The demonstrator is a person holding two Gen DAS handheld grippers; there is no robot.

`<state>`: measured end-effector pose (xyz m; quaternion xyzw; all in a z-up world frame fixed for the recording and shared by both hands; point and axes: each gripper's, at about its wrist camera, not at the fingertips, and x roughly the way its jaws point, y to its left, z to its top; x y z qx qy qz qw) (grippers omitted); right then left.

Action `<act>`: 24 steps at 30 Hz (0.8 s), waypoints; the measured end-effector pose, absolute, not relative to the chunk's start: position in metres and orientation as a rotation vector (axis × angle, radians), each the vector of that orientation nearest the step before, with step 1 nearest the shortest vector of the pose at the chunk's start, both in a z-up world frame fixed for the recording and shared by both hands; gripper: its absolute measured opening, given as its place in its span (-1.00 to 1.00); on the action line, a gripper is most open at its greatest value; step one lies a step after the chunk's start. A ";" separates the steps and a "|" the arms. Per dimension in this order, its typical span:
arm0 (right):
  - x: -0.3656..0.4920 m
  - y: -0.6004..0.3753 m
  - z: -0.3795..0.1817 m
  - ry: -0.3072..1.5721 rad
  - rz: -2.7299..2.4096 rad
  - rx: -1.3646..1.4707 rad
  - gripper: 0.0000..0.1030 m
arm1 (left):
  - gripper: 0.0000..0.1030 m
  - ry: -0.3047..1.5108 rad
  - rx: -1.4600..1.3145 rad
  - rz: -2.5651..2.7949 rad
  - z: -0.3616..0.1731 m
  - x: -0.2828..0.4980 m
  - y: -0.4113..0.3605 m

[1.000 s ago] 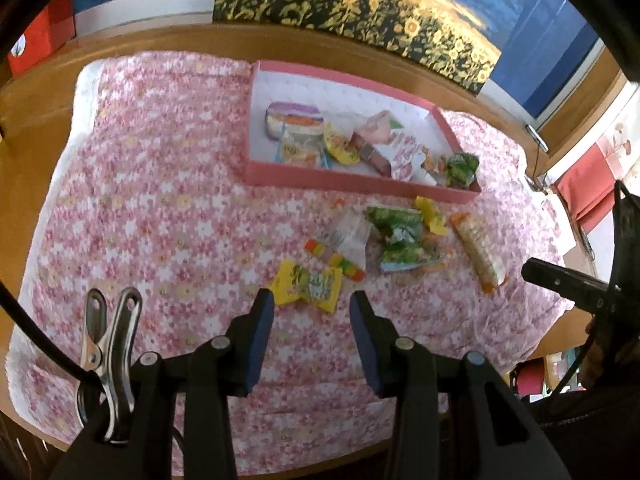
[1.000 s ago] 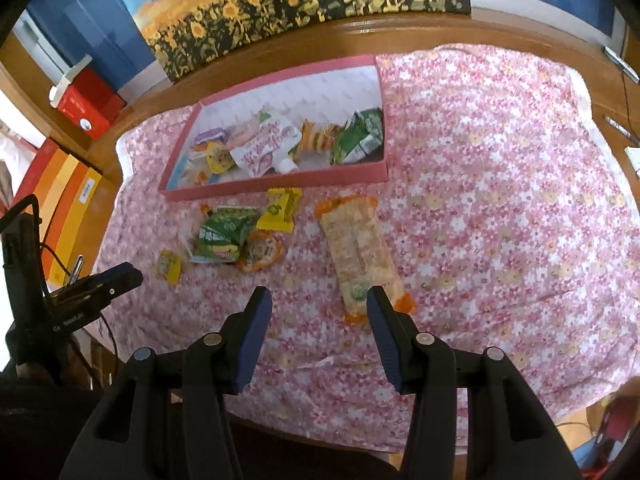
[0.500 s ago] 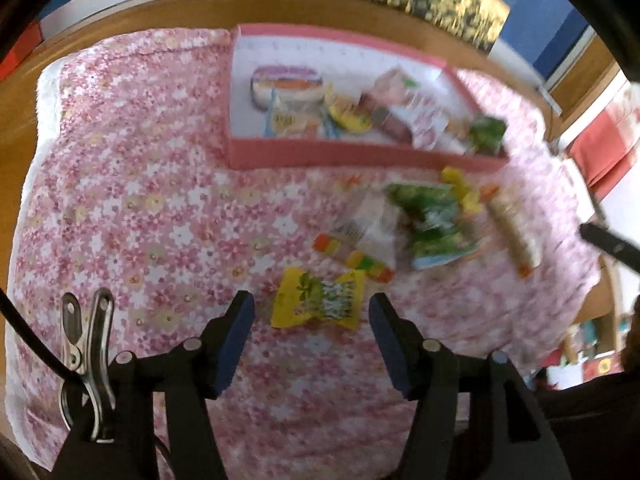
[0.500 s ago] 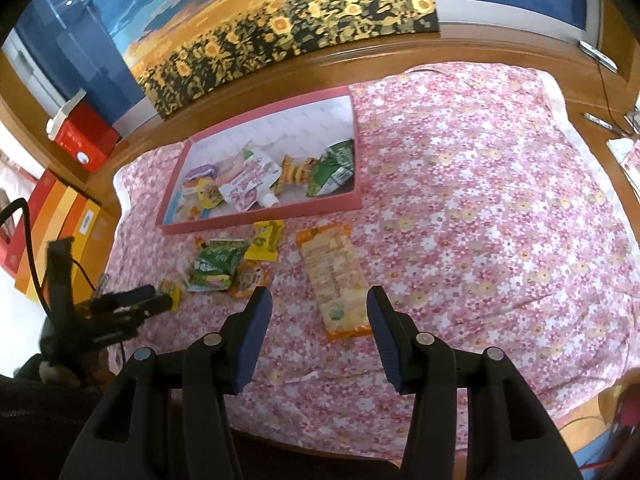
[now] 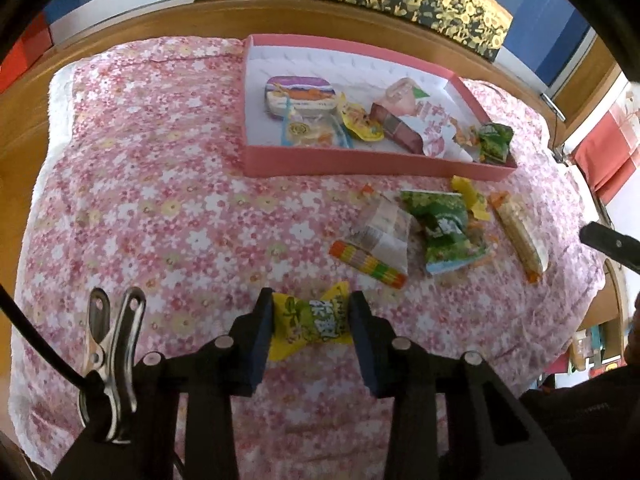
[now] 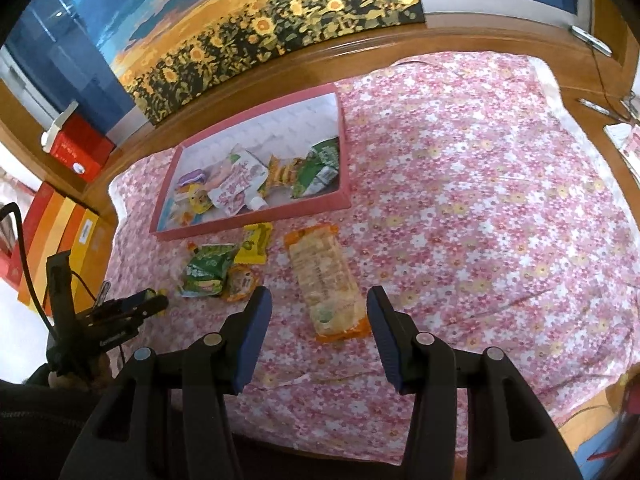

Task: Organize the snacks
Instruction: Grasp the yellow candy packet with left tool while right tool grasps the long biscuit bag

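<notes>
**A:** Looking at the left gripper [image 5: 310, 322] first: its fingers [image 5: 260, 334] have just been closing, and now they pinch the little yellow-green candy packet [image 5: 310, 320] by both ends. A second ago that packet lay loose on the flowery cloth [image 5: 160, 208] ahead of the fingers, half a second ago they stood wider around it, now the wrapper is bunched between the pads. It sits toward the near edge of the worktop, well short of the pink tray [image 5: 360, 162].

**B:** So the grab is done? What about the other hand?

**A:** I'd say the grab looks solid, so the carry to the tray should be next. The right gripper [image 6: 318, 326] has its fingers [image 6: 256, 330] spread with nothing between them, same as before, hovering over the long orange cracker pack [image 6: 326, 280], which lies just in front of them, not touched.

**B:** And what's left to tidy?

**A:** A fair bit. Between the packet and the tray's near wall there's a striped candy stick [image 5: 368, 264], a clear wrapper [image 5: 384, 228], a green bag [image 5: 444, 228] and a small yellow pack [image 5: 468, 196]. The tray already holds a tin [image 5: 300, 96], a pouch [image 5: 432, 124] and some small bags, all crowded along its near wall, with the far part bare. Plenty of room.
</notes>
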<state>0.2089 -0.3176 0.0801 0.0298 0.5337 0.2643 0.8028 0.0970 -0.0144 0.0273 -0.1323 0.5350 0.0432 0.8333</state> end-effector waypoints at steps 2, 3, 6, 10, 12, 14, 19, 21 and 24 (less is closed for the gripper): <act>0.210 -0.313 0.079 1.145 0.601 0.067 -0.01 | -0.25 1.101 -0.274 0.108 0.034 0.088 -0.014; 0.210 -0.310 0.078 1.145 0.612 0.065 -0.01 | -0.25 1.086 -0.269 0.117 0.037 0.085 -0.014; 0.210 -0.299 0.076 1.147 0.660 0.046 -0.01 | -0.25 1.026 -0.272 0.139 0.051 0.072 -0.011; 0.211 -0.286 0.076 1.149 0.712 0.024 -0.01 | -0.25 0.966 -0.293 0.174 0.064 0.058 -0.004; 0.213 -0.281 0.074 1.159 0.728 0.018 -0.02 | -0.24 0.948 -0.297 0.193 0.067 0.054 -0.003; 0.215 -0.277 0.070 1.176 0.734 0.011 -0.01 | -0.24 0.934 -0.304 0.212 0.070 0.050 0.000; 0.219 -0.277 0.064 1.197 0.699 -0.021 -0.01 | -0.24 0.924 -0.331 0.233 0.069 0.044 0.002; 0.220 -0.274 0.057 1.202 0.653 -0.104 -0.02 | -0.24 0.926 -0.335 0.234 0.069 0.043 0.001; 0.222 -0.273 0.041 1.229 0.609 -0.182 -0.02 | -0.24 0.927 -0.329 0.237 0.069 0.040 -0.001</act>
